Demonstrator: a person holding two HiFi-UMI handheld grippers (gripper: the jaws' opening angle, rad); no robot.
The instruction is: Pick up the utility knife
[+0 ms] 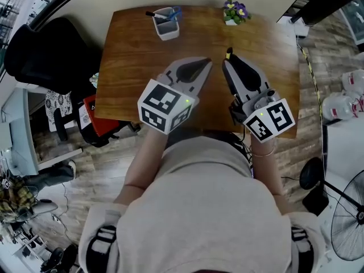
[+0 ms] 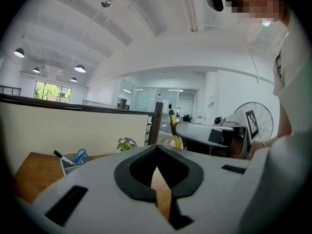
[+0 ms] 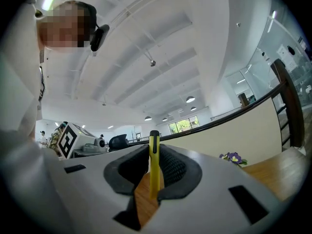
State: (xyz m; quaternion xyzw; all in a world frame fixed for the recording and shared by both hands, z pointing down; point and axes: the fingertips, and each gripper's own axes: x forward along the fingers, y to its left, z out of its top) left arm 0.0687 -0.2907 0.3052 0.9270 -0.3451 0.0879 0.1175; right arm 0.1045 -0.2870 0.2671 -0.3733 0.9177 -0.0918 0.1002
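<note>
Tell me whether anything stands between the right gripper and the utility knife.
Nothing visible does. The right gripper is shut on the utility knife: its yellow body lies between the pads and sticks out past their tips, above the wooden table.

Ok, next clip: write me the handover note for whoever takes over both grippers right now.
Left gripper: jaws together, nothing between them, held over the table.
Right gripper: shut on the yellow utility knife, whose end sticks out past the jaw tips.
Other things: the pen cup and flower pot stand at the table's far edge, apart from both grippers.
Done: knife gripped and, judging by the left gripper view, off the tabletop.
Left: probably just keep the grip steady.
</note>
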